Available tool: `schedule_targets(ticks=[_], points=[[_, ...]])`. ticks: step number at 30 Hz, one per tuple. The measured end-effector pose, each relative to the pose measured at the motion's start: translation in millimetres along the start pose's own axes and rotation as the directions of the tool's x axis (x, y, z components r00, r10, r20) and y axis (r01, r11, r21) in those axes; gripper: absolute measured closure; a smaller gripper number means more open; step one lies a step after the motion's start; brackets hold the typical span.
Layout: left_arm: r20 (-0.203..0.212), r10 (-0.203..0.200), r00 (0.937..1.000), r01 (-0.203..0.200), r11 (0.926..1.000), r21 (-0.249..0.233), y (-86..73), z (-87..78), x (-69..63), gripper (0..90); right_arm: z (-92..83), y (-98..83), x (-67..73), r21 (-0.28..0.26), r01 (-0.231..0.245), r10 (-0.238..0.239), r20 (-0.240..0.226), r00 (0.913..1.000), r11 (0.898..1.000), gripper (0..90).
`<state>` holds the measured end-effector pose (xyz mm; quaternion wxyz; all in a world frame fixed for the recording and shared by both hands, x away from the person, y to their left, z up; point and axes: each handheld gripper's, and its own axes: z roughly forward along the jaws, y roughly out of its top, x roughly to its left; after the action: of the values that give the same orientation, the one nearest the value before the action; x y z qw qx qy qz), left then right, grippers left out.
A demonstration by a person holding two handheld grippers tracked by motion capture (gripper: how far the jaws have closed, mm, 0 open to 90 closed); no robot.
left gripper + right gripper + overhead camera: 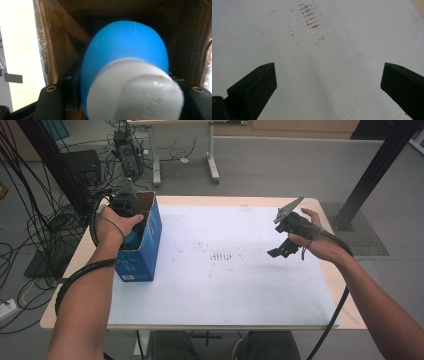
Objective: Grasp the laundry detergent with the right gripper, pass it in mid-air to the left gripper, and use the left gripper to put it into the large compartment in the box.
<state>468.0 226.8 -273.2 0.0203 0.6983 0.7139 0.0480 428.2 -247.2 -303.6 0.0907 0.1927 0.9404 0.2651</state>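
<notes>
The person's left forearm reached forward along the left edge of the table (325, 315), and the left hand (114, 225) held the left gripper (134, 236) tipped down into the open top of a blue cardboard box (150, 242) that stood upright near the table's left rim. In the left gripper view, its fingers (51, 100) were clenched on a blue bottle with a white cap (125, 65); the bottle sat between them, its cap end toward the camera and its rounded blue body pointing deeper into the box, with the brown inner walls of the box close on both sides.

The right forearm came in from the lower right, and the right hand (315, 237) held the right gripper (278, 252) above the right half of the white mat (225, 295), angled down and toward the middle of the table. Its fingers (257, 87) stood released and wide apart, with bare mat and some brownish scuff marks (309, 17) ahead of them. The bottle was well apart from this gripper, across the table.
</notes>
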Motion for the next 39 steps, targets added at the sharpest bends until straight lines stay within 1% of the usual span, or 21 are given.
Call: schedule_targets(ticks=[39], points=[[0.001, 0.000, 1.0000, 0.000, 1.0000, -0.002, -0.9, 2.0, 0.0, 34.3, -1.7, -0.5, 1.6, 0.003, 0.008, -0.008, 0.006, 0.9999, 1.000, 0.4]])
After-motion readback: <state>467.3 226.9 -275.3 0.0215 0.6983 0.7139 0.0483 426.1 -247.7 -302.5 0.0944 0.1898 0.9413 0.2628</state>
